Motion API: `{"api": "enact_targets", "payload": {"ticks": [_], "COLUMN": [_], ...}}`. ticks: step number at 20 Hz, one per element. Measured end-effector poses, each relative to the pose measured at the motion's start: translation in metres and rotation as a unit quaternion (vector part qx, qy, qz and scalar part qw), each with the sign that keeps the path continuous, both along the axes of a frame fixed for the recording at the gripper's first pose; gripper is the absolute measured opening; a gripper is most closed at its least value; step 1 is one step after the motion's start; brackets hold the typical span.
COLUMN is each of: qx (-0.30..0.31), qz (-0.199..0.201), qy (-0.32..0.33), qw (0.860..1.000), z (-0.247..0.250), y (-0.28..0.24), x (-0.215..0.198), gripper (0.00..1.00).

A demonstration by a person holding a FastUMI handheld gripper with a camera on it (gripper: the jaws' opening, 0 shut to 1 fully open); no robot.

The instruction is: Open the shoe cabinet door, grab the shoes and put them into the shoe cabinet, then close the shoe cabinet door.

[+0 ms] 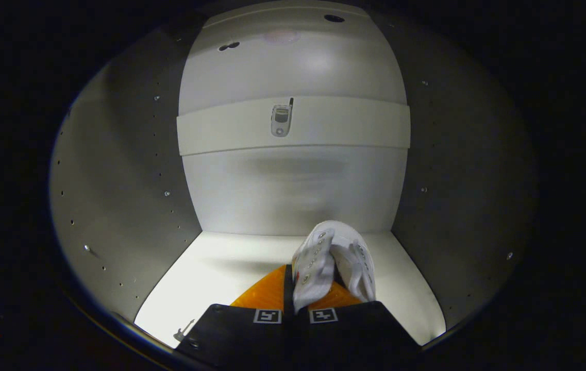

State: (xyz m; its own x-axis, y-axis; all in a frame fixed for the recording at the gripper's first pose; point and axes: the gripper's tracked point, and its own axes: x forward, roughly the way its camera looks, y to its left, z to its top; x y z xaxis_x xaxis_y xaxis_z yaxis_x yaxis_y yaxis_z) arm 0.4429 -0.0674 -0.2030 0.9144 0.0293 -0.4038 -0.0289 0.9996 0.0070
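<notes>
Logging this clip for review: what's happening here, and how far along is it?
The hand-held gripper is shut on a white lace-up shoe, holding it inside the open shoe cabinet, above the cabinet floor. The shoe's toe points toward the back wall. A shelf crosses the cabinet higher up. The shoe is not yet released.

The soft white canvas shoe [334,260] carries rows of silvery metal eyelets. The shoe cabinet [117,206] has pale grey side walls dotted with small dark holes, a whitish back panel and a bright white floor.
</notes>
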Motion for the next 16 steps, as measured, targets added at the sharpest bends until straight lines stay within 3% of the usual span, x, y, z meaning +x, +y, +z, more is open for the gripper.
{"api": "enact_targets", "payload": {"ticks": [5,8,9,12,16], "qx": [-0.023,-0.028,-0.026,-0.026,-0.005], "qz": [0.015,0.028,0.035,0.037,0.039], "qy": [0.004,0.004,0.004,-0.001,-0.010], "qw": [1.000,0.999,0.999,0.999,0.999], "z": [-0.007,-0.010,-0.010,-0.007,0.001], "y": [0.015,0.024,0.029,0.034,0.038], "x": [-0.006,-0.012,-0.015,-0.026,-0.036], "gripper": [0.14,0.51,0.58,0.91,1.00]}}
